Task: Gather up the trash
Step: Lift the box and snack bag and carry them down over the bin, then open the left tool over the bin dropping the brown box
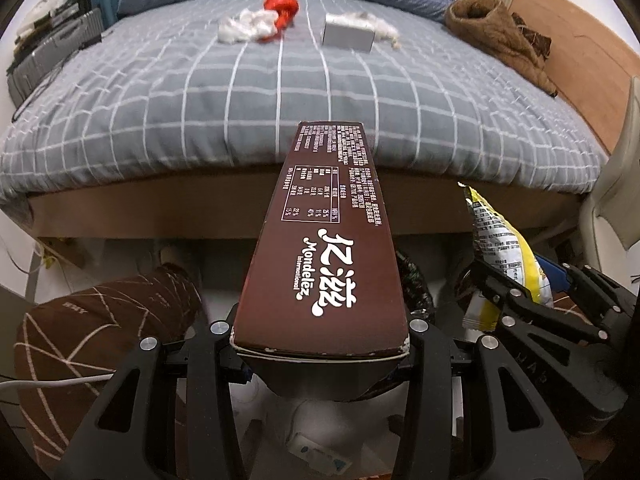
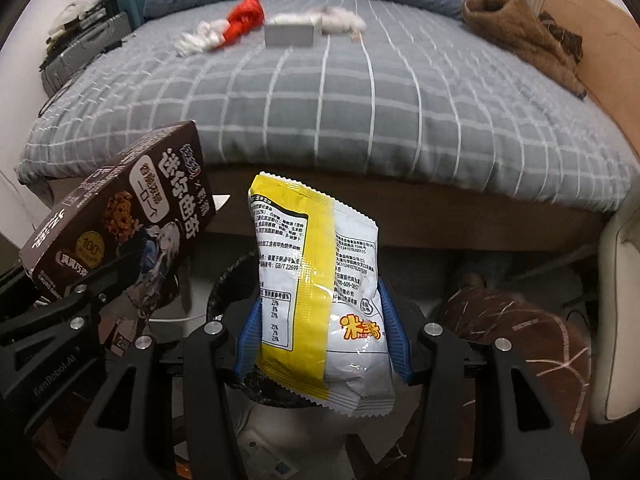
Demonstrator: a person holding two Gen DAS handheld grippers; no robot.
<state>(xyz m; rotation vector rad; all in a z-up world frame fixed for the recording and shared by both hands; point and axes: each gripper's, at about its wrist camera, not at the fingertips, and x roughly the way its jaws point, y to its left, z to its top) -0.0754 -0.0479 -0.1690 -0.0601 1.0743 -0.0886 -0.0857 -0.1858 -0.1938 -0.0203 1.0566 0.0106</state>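
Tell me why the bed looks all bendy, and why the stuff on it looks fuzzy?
Left wrist view: the fisheye lens bows the bed and darkens the corners; the brown box in the left gripper looks sharp, while the red wrapper far back is soft. Right wrist view: same bulge; the yellow snack bag in the right gripper is crisp, the small white box blurry.

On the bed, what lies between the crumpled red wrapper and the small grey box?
Nothing: bare checked grey bedsheet separates the crumpled red wrapper from the small grey box, seen in the left wrist view.
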